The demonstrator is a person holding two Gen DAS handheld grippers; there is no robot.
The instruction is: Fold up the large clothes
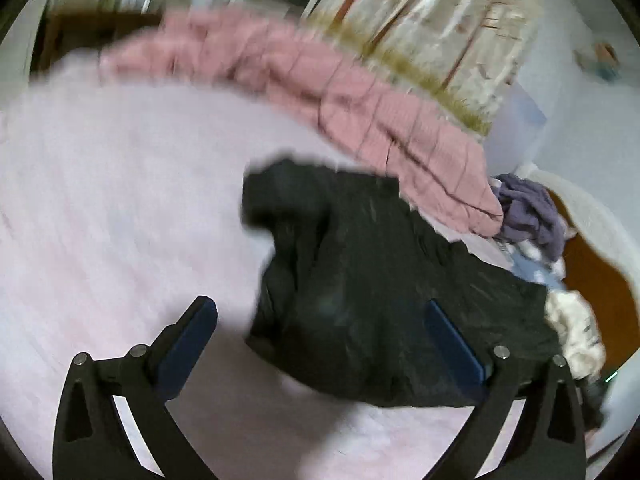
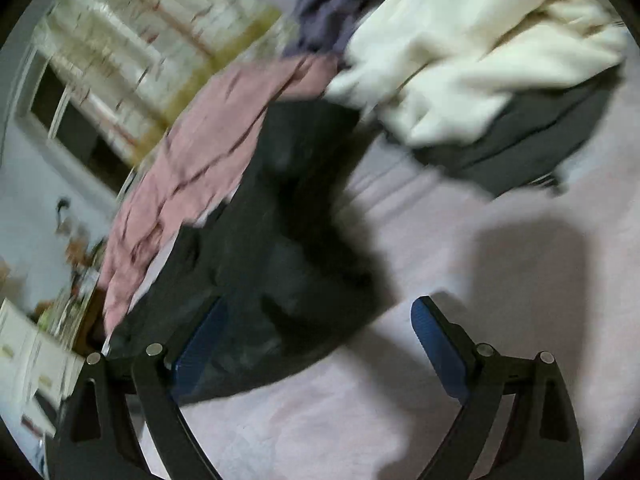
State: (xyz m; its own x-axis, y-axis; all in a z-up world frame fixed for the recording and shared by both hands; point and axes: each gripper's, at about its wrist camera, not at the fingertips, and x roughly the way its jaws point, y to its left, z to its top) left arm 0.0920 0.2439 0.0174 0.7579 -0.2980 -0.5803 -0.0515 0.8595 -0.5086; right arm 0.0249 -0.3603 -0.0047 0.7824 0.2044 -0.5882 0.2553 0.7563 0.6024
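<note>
A black garment (image 1: pixel 372 280) lies bunched on the pale pink bedsheet (image 1: pixel 100 200). In the left wrist view my left gripper (image 1: pixel 320 320) hangs above its near edge, jaws wide open, nothing pressed between the blue pads (image 1: pixel 188 340). The right wrist view shows the same black garment (image 2: pixel 272 248) to the left, with my right gripper (image 2: pixel 320 328) open over its near corner and over bare pink bedsheet (image 2: pixel 480 280). Neither gripper holds cloth. Both pictures are blurred.
A pink quilted garment (image 1: pixel 320 92) lies behind the black one. A purple cloth (image 1: pixel 528 208) and a cream garment (image 2: pixel 480 48) on a dark grey one (image 2: pixel 532 140) are piled at the side. Curtains (image 1: pixel 440 20) and a wooden floor (image 1: pixel 592 272) lie beyond the bed.
</note>
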